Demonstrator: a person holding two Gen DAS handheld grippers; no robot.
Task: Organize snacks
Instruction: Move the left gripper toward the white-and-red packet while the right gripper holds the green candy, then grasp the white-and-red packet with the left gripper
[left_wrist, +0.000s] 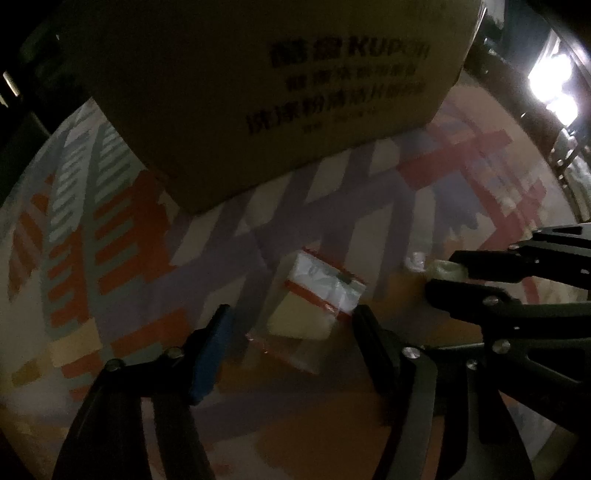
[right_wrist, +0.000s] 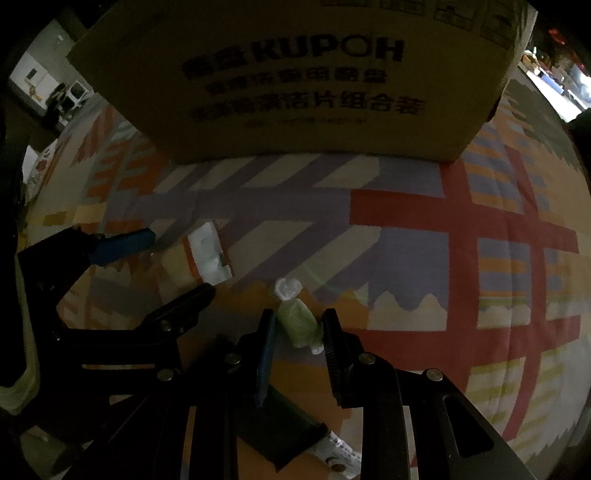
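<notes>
Patterned cloth (right_wrist: 406, 214) in red, purple, orange and cream, spread under everything, dim throughout. Cardboard box (right_wrist: 295, 81) with dark printed lettering ahead of both tools, resting on that cloth.

Left tool (left_wrist: 290, 325): jaws apart, one blue pad (left_wrist: 210, 354) on its left side, a black finger on its right. Clear-wrapped snack packet (left_wrist: 314, 299) with a white label, red border and a pale yellow block inside, lying flat on the cloth between the two fingers and slightly ahead of the tips; not pressed by either pad as far as can be seen, though blur makes the gap hard to judge. Seen from the right wrist, the same packet (right_wrist: 208, 254) just off that left tool's (right_wrist: 181, 266) fingertips, between the blue pad and the black finger.

Right tool (right_wrist: 299, 325): jaws nearly together, clamped on a small green candy (right_wrist: 299, 321) in a twisted clear wrapper, the white twist end poking out ahead of the tips. From the left wrist, the same candy (left_wrist: 445, 268) pinched at the tip of the right tool (left_wrist: 443, 275), off to the right of the packet.

Below the right tool, close to its base, a dark green flat packet (right_wrist: 288, 428) with a pale printed end, lying on the cloth.
</notes>
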